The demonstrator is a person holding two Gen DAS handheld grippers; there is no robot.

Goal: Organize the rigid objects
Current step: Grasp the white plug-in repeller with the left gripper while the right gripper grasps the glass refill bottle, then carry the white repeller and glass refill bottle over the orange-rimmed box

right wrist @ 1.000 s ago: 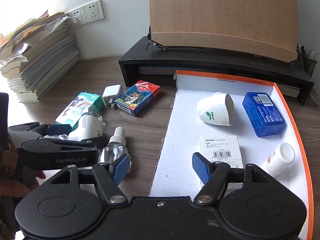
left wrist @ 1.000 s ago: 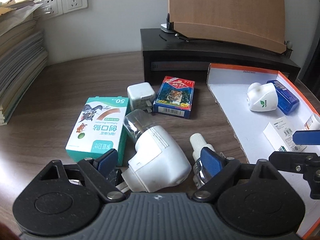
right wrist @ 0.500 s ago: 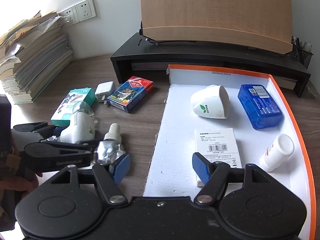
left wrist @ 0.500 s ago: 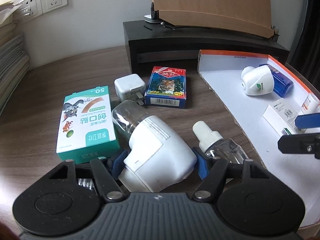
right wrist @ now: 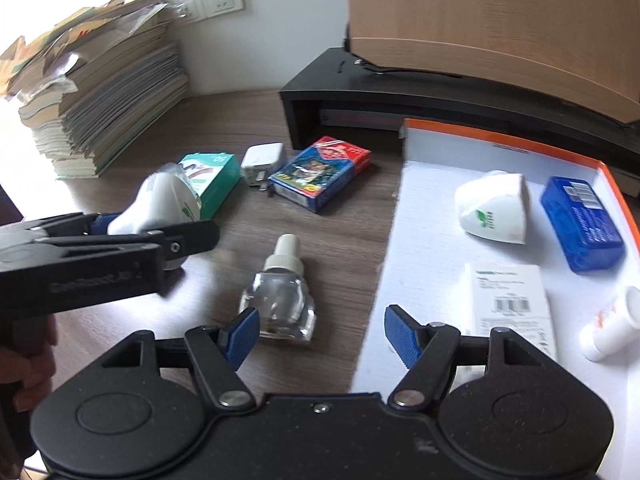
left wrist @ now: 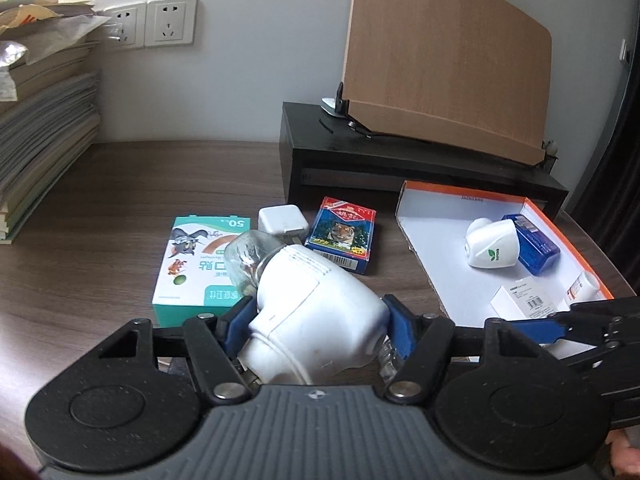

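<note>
Through the left wrist view, my left gripper has just been closing and now clamps the white plastic plug-in vaporiser with a clear bottle, lifted off the wooden bench. I should carry it level toward the orange-rimmed white cardboard tray.

Through the right wrist view, my right gripper stands apart, empty, above the clear glass refill bottle lying on the bench.

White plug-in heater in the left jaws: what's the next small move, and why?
Probably carry it right, over the orange-rimmed tray. The left gripper has just closed on the white plug-in heater, which looks lifted off the desk, and a similar one already lies there.
</note>
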